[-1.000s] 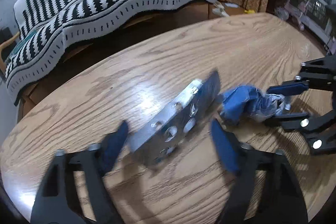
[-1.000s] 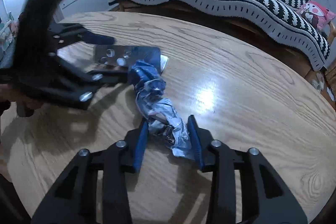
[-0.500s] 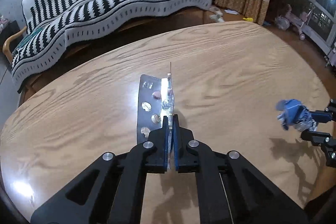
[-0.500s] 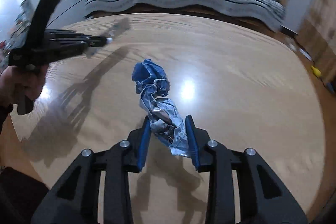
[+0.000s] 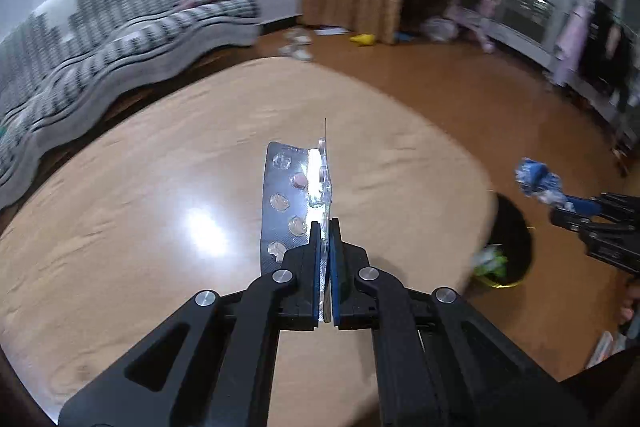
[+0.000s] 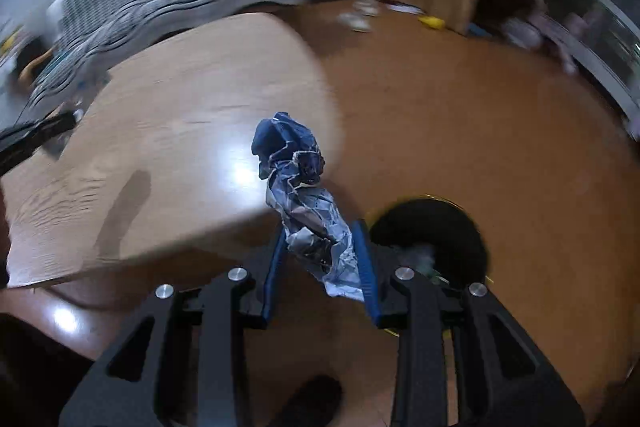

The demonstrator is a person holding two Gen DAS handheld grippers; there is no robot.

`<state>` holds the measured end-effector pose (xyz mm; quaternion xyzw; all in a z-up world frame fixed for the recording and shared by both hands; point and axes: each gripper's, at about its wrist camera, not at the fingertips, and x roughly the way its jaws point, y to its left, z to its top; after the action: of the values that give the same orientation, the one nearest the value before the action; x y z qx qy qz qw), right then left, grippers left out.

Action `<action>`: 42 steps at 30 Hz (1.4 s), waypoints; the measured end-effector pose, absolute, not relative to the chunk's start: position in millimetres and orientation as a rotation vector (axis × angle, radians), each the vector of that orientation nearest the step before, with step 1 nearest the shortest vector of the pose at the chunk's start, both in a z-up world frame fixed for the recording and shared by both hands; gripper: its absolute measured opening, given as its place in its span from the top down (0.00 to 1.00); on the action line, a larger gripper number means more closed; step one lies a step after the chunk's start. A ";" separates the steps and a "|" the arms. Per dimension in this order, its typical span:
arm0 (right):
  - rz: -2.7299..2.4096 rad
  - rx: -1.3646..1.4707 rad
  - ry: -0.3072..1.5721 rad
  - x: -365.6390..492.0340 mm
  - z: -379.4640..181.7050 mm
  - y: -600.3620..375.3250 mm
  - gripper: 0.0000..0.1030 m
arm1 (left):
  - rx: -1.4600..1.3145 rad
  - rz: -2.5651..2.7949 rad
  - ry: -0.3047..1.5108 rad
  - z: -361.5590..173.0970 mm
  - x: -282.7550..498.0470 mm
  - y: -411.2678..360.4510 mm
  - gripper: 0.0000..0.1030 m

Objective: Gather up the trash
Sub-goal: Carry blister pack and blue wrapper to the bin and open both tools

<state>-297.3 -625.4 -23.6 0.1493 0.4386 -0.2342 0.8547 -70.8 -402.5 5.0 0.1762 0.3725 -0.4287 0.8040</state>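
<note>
Over table (image 5: 120, 247): grippers clamping trash.

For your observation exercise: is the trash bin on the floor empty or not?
Not empty: the trash bin on the floor already holds greenish-white litter beside the table.

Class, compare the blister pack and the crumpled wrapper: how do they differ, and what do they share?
The blister pack is flat, stiff and silver; the crumpled wrapper is wadded, blue and silver. The pack hangs above the table; the wrapper hangs past its edge, near the bin. Both are clamped in grippers.
</note>
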 end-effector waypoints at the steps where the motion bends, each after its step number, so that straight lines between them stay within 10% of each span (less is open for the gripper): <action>1: -0.523 0.328 0.920 -309.7 -26.6 -636.2 0.68 | 0.378 -0.945 0.805 3.9 -83.0 -418.7 0.97; 33: -0.701 0.622 1.013 -362.7 -96.8 -744.7 0.67 | 0.443 -1.209 0.918 -76.8 -201.4 -599.2 0.97; 38: -0.709 0.632 0.983 -364.7 -93.0 -745.2 0.38 | 0.443 -1.206 0.930 -82.0 -204.4 -601.1 0.97; 42: -0.717 0.642 0.957 -368.4 -88.4 -747.8 0.37 | 0.447 -1.209 0.937 -85.6 -206.7 -604.9 0.97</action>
<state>-368.4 -747.8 -88.4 0.2968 0.4428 -0.3316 0.7784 -206.7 -604.9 -85.6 0.2007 0.4206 -0.5425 0.6990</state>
